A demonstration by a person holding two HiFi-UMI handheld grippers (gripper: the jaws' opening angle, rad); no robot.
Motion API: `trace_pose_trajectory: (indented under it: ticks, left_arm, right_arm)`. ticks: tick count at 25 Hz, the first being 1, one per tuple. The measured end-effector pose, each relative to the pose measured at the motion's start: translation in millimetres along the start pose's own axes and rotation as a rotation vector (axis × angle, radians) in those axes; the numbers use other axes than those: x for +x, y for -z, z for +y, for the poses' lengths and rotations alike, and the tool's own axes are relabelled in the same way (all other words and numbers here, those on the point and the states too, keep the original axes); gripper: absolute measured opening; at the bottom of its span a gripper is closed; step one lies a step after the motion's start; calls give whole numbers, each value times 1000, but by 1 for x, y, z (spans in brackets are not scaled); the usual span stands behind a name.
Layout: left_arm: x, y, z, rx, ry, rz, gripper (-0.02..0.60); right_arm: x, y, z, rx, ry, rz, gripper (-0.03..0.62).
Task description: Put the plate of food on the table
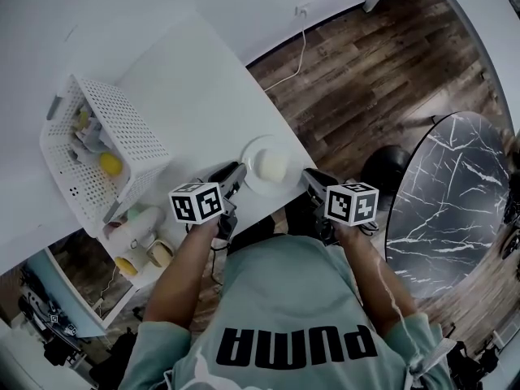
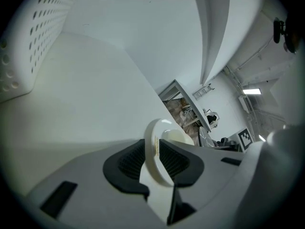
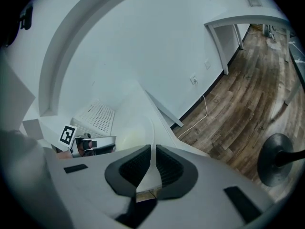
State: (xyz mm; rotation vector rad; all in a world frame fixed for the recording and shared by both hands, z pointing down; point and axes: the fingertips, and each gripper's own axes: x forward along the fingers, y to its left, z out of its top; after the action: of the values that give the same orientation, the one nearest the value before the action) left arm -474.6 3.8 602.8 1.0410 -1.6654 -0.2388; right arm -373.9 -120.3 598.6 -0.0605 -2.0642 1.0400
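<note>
Plate (image 1: 250,154) with a pale round lump of food (image 1: 272,165) sits at the near edge of the white table (image 1: 195,80). My left gripper (image 1: 234,173) has its jaws spread, with the rim between them but not pinched. My right gripper (image 1: 311,179) is clamped on the opposite rim.

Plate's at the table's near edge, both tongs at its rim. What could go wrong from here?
1. The plate sits at the near edge of the table; a backward pull could slide it off.
2. The right tongs pinch the rim while the left tongs stand loose around it; moving now could tilt the plate and roll the food off.
</note>
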Motion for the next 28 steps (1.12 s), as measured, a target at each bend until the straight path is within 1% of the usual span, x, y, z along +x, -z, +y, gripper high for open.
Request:
trace_pose_trajectory:
  ticks: [6, 9, 13, 14, 17, 19, 21, 24, 28]
  left_arm:
    - [6, 1, -6, -41, 49, 31, 100]
    - [8, 1, -8, -57, 65, 40, 103]
    - [9, 2, -7, -74, 64, 46, 100]
    - [9, 2, -6, -79, 60, 48, 95]
    - [9, -2, -7, -83, 55, 48, 66]
    - [10, -2, -8, -82, 56, 51, 48]
    - [10, -2, -7, -90, 62, 53, 46]
    - [11, -1, -7, -115, 74, 54, 43]
    - [8, 2, -11, -156, 96, 47, 38]
  right_arm:
    - [1, -1, -1, 66, -32, 0, 20]
    - [1, -1, -1, 82, -38, 0, 21]
    - [1, 1, 0, 94, -51, 1, 38]
    - [2, 1, 1, 102, -61, 3, 61]
    - [5, 3, 6, 110, -78, 7, 64]
    - [8, 4, 7, 115, -72, 5, 63]
    - [8, 4, 5, 125, -63, -3, 62]
    - [8, 4, 3, 138, -64, 0, 44]
    - [6, 3, 2, 136, -54, -1, 43]
